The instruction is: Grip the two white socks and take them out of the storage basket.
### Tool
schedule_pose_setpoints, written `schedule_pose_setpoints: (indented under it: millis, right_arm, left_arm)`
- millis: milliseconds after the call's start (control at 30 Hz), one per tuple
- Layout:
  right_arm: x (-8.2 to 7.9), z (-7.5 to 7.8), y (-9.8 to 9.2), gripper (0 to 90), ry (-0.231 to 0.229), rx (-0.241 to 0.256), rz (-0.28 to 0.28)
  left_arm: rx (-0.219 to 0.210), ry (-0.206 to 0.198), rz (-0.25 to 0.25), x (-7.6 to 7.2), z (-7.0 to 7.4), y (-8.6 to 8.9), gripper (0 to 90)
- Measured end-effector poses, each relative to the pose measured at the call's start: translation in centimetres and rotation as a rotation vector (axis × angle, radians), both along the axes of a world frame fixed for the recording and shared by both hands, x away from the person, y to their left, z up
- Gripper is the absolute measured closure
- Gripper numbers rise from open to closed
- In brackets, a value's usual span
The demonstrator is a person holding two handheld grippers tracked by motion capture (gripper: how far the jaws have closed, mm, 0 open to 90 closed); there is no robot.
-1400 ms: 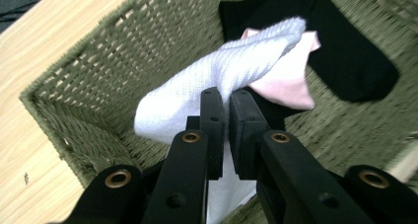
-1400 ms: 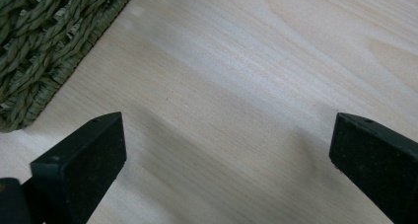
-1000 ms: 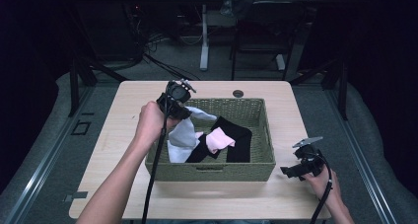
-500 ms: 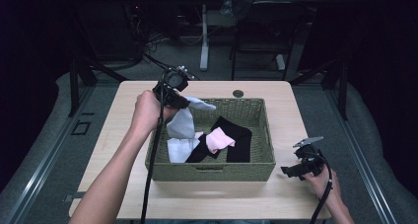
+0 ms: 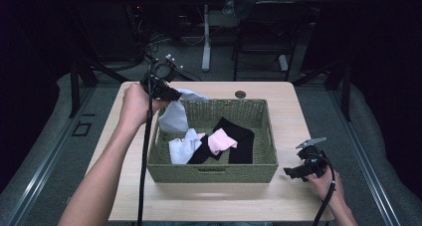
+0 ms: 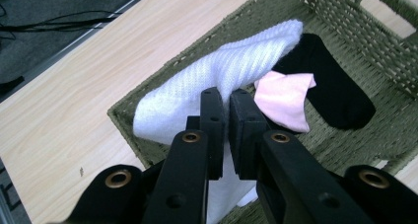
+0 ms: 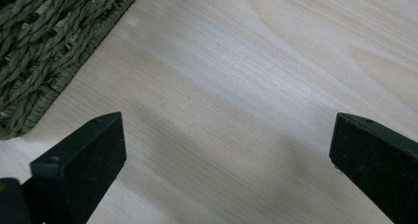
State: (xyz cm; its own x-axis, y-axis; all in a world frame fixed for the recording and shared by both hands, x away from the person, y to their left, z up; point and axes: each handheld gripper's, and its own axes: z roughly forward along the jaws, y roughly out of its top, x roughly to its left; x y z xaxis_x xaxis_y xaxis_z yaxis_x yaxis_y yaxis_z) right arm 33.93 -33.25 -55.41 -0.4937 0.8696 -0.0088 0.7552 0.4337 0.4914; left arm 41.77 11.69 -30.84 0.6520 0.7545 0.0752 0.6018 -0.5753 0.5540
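Left tongs (image 6: 226, 98) are clamping a white sock (image 6: 217, 76), holding it over the basket (image 5: 259, 167) rim's far left corner. Right tongs (image 7: 224, 150) are hovering wide apart over the bench (image 7: 256, 61), right of the basket.

Your table (image 5: 214, 202) is pale wood with rounded corners, and its front edge lies bare from corner to corner. Close to its far edge, a little right of the middle, you have a small dark round hole (image 5: 241, 94). Grey carpet (image 5: 383, 146) surrounds the table on all sides. A metal floor rail (image 5: 37, 183) runs along your left, and another rail (image 5: 369, 172) runs along your right. Beside the table's left edge, a small square outline (image 5: 80, 129) marks the carpet. Past the far edge stand a white desk leg (image 5: 206, 42) and a black chair (image 5: 261, 34), with loose cables (image 5: 149, 42) lying on the floor past the far left corner.
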Motion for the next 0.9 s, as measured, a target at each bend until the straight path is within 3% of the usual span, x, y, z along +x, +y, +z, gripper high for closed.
schedule_pose_setpoints:
  millis: [67, 367, 500, 600, 733, 900]
  right_arm:
    - [0.0, -0.1, 0.1, 0.2, -0.004, 0.016, -0.005]
    - [-0.2, -0.2, -0.2, 0.2, 0.008, 0.007, -0.014]
    - [-0.3, -0.1, -0.3, 0.2, -0.003, 0.030, -0.021]
    - [-0.2, -0.1, -0.2, 0.2, -0.002, 0.012, -0.016]
    - [-0.2, -0.2, 0.1, 0.2, 0.000, 0.025, -0.009]
    - [-0.1, -0.1, 0.1, 0.2, -0.001, 0.021, -0.004]
  left_arm:
    - [-0.002, -0.001, 0.010, 0.1, 0.3, 0.3, 85.4]
    - [0.011, -0.010, 0.073, 0.1, 1.2, 2.7, 85.5]
    - [0.005, -0.015, 0.105, -0.1, 1.7, 4.6, 85.5]
    - [0.010, -0.015, 0.125, -0.3, 1.8, 5.5, 85.5]
    - [0.016, -0.020, 0.162, -0.8, 2.0, 7.2, 85.5]
    - [0.024, -0.024, 0.238, -1.2, 1.5, 10.3, 85.5]
